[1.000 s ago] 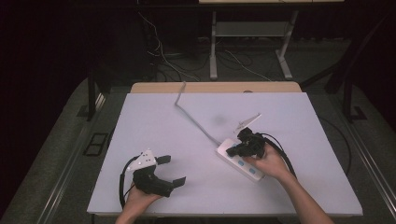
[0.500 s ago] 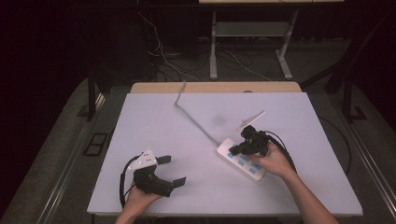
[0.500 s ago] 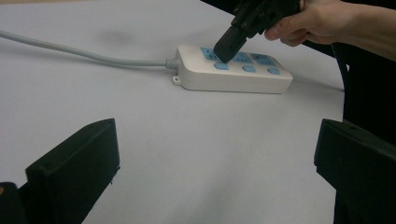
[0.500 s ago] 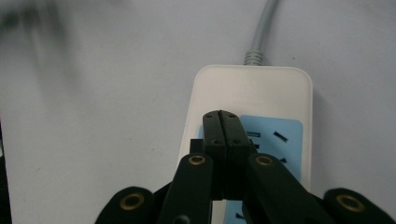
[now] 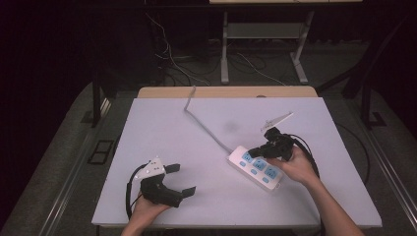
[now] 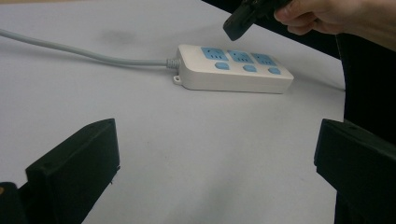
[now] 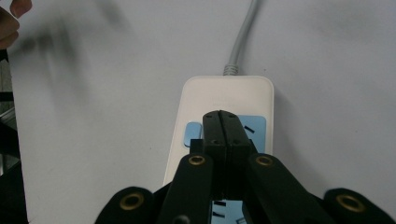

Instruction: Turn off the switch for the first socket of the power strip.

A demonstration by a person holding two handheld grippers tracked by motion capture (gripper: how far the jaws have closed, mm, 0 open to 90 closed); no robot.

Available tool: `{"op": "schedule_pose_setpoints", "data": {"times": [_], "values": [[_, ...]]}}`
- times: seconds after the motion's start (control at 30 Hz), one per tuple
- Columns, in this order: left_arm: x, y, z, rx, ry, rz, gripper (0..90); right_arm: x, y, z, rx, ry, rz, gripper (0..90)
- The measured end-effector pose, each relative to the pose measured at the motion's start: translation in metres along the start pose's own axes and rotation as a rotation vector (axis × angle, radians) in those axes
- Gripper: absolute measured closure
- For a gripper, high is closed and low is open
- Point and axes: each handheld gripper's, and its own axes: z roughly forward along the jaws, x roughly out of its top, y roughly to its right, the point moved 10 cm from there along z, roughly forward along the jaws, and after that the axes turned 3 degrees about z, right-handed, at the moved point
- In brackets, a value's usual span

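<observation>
Jaws of the right gripper (image 7: pixel 223 122) are pressed flat together with nothing between them, their joined tip hovering over the end socket of the white plastic power strip with three blue sockets and three blue round buttons (image 5: pixel 255 167). The strip lies flat on the pale grey table (image 5: pixel 162 128), right of centre, with its grey cord (image 5: pixel 206 125) running away toward the far edge. From the left gripper view the tip hangs just above the strip (image 6: pixel 233 74); I cannot tell whether it touches.

Judging by that pose, the step in hand looks like pressing a switch button with the closed tip. The nearest button (image 7: pixel 192 134) sits just beside the tip, to its left in the right gripper view, so the next move calls for a small sideways shift and a straight push down, gently enough that the light strip does not skate across the smooth top.

The left gripper (image 5: pixel 172 179) rests near the front left edge, well apart from the strip, its jaws wide apart and empty; it could steady the strip if needed.

No brand, label or writing can be read on the strip or the grippers.
</observation>
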Motion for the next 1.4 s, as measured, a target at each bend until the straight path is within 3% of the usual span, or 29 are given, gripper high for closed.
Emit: {"op": "schedule_pose_setpoints", "data": {"times": [0.53,0.63,0.83,1.03,1.13,1.23,1.27,1.4], "values": [[0.0,0.0,-0.001,0.003,0.003,-0.002,0.0,0.003,0.003,-0.031,-0.026,0.053,0.02,89.7],[0.0,0.0,-0.001,0.004,0.003,-0.001,0.0,0.002,0.005,-0.036,-0.033,0.061,0.032,84.9],[0.0,0.0,0.0,0.004,0.004,-0.003,0.0,0.001,0.009,-0.051,-0.06,0.101,0.075,64.8],[0.0,0.0,-0.001,0.005,0.004,-0.003,0.0,-0.002,0.014,-0.065,-0.094,0.147,0.112,36.0],[0.0,0.0,-0.001,0.005,0.004,-0.002,0.0,-0.006,0.015,-0.07,-0.095,0.163,0.127,18.1],[0.0,0.0,-0.001,0.006,0.005,-0.002,0.0,-0.01,0.017,-0.074,-0.102,0.176,0.153,8.8],[0.0,0.0,-0.001,0.006,0.005,-0.002,0.0,-0.012,0.017,-0.075,-0.099,0.178,0.156,1.7],[0.0,0.0,-0.001,0.007,0.004,-0.003,0.0,-0.019,0.018,-0.081,-0.102,0.201,0.179,0.3]]}}
